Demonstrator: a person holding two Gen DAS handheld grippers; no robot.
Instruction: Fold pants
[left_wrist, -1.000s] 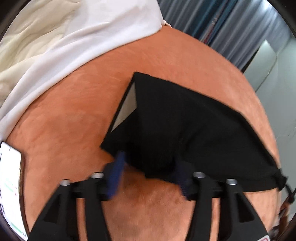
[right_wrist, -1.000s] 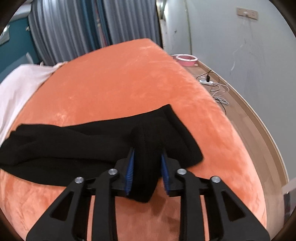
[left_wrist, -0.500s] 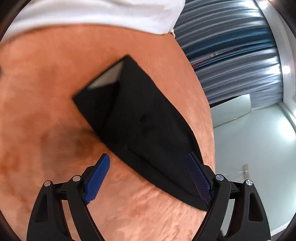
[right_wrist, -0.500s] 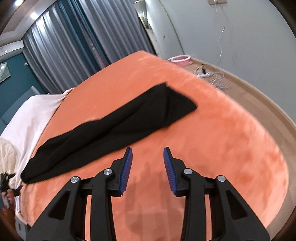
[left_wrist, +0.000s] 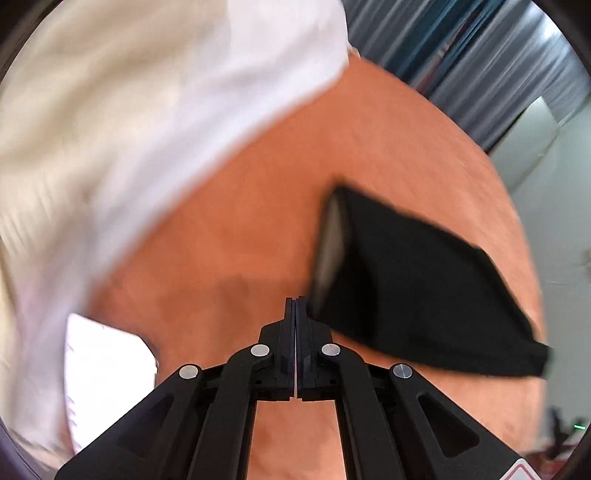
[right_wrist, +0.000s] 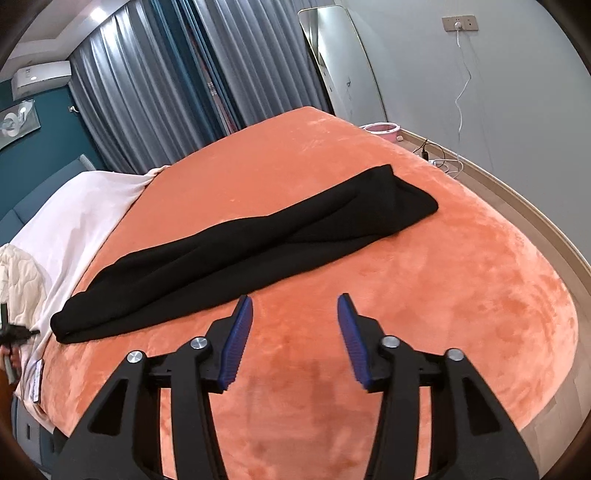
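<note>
Black pants (right_wrist: 258, 240) lie folded lengthwise in a long strip across the orange bed cover (right_wrist: 461, 295). In the left wrist view the waist end of the pants (left_wrist: 413, 280) shows with a grey inner band, to the right of my left gripper (left_wrist: 296, 301). That gripper is shut with nothing between its fingers, just off the cloth's left edge. My right gripper (right_wrist: 294, 306) hovers over bare cover in front of the strip's middle; its jaws are opening and nothing is between its blue pads (right_wrist: 236, 343).
A white sheet (left_wrist: 166, 110) and cream quilt (right_wrist: 18, 277) cover the bed's left side. A white paper or device (left_wrist: 107, 376) lies near the left gripper. Grey curtains (right_wrist: 184, 81), a pink basin (right_wrist: 382, 129) and floor cables (right_wrist: 443, 162) lie beyond the bed.
The left gripper snapped shut, empty, and swung left off the waist end. The right gripper let go of the leg end, pulled back from the pants and kept widening.
</note>
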